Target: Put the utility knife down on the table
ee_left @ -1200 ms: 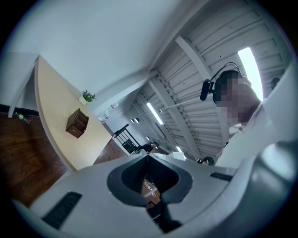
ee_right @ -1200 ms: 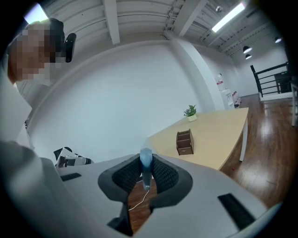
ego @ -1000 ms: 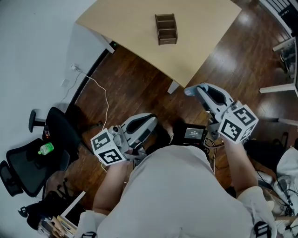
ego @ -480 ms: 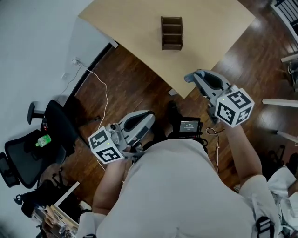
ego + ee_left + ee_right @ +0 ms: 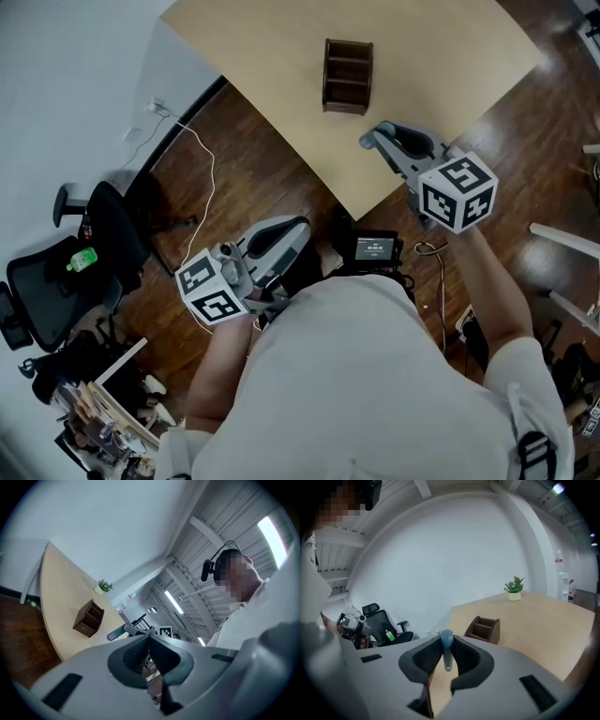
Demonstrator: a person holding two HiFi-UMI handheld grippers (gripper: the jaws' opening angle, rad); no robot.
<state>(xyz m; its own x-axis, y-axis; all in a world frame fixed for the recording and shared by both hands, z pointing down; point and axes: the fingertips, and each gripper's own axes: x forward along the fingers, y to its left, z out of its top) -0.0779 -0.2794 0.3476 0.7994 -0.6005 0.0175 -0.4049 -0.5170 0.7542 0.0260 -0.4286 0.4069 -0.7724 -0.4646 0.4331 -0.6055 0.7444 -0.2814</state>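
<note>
A blue-grey utility knife (image 5: 447, 648) stands upright between the pads of my right gripper (image 5: 448, 654), which is shut on it. In the head view the right gripper (image 5: 373, 139) hangs over the near edge of the light wooden table (image 5: 281, 56), a little to the right of a brown wooden organizer (image 5: 348, 75). In the left gripper view the knife's tip (image 5: 116, 634) shows beside the organizer (image 5: 88, 618). My left gripper (image 5: 300, 226) stays low over the dark floor short of the table, its jaws shut with nothing in them (image 5: 149, 638).
A small potted plant (image 5: 514, 589) stands at the far side of the table. A black office chair (image 5: 56, 281) with a green bottle (image 5: 81, 258) stands at the left by the white wall. A white cable (image 5: 202, 178) trails over the floor. The person's body fills the bottom of the head view.
Both grippers have moved toward the table. The right one, still holding the knife, has gone from above the floor to over the table's near edge. The table sits nearer in view.
</note>
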